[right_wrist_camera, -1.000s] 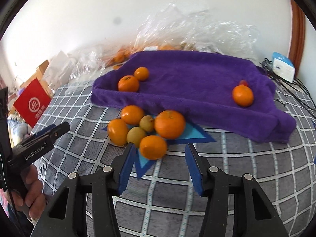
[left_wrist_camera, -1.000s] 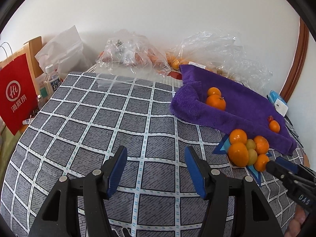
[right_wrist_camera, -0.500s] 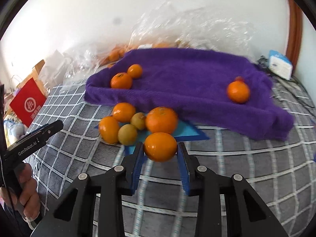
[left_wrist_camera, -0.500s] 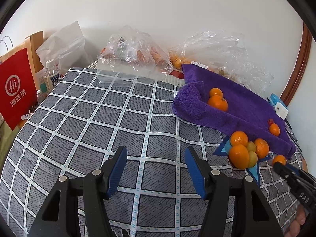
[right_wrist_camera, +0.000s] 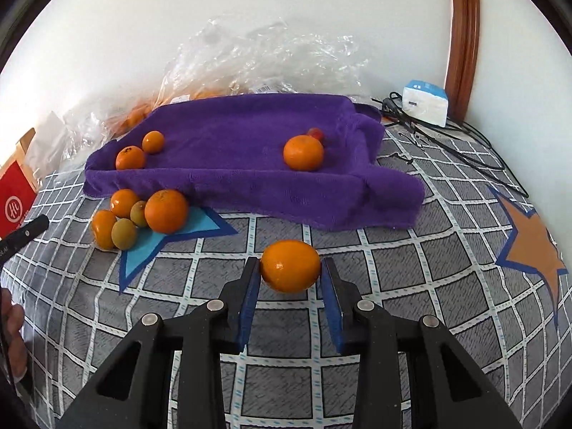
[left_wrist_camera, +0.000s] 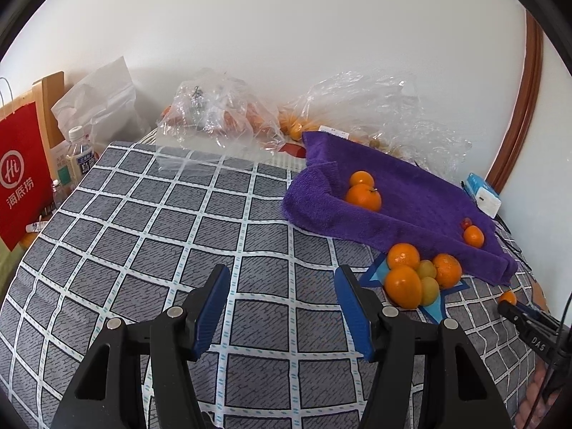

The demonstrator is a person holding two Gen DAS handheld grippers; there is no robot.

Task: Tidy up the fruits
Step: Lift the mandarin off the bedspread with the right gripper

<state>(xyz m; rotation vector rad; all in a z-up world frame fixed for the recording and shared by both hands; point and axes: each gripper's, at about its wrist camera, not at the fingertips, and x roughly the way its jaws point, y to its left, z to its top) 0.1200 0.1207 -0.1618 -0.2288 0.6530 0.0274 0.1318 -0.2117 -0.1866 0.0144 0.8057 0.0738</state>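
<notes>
My right gripper [right_wrist_camera: 290, 268] is shut on an orange [right_wrist_camera: 290, 266] and holds it above the checked cloth, right of the fruit pile [right_wrist_camera: 143, 216] on a blue star. The held orange also shows small in the left wrist view [left_wrist_camera: 507, 297]. A purple towel [right_wrist_camera: 250, 150] lies behind, with two oranges [right_wrist_camera: 130, 157] at its left end and one orange [right_wrist_camera: 303, 152] beside a small red fruit [right_wrist_camera: 316, 133] at its right. My left gripper [left_wrist_camera: 282, 300] is open and empty over the cloth, left of the pile [left_wrist_camera: 418, 279].
Clear plastic bags of fruit [left_wrist_camera: 221, 121] lie along the wall. A red paper bag [left_wrist_camera: 21, 178] and a bottle [left_wrist_camera: 80, 157] stand at the left edge. A white-blue box [right_wrist_camera: 425, 102] with cables sits at the back right. An orange star [right_wrist_camera: 532, 250] marks the cloth at right.
My right gripper has closed on the front orange of the pile, lifted it and carried it to the right. The left gripper has stayed open and drifted slightly.
</notes>
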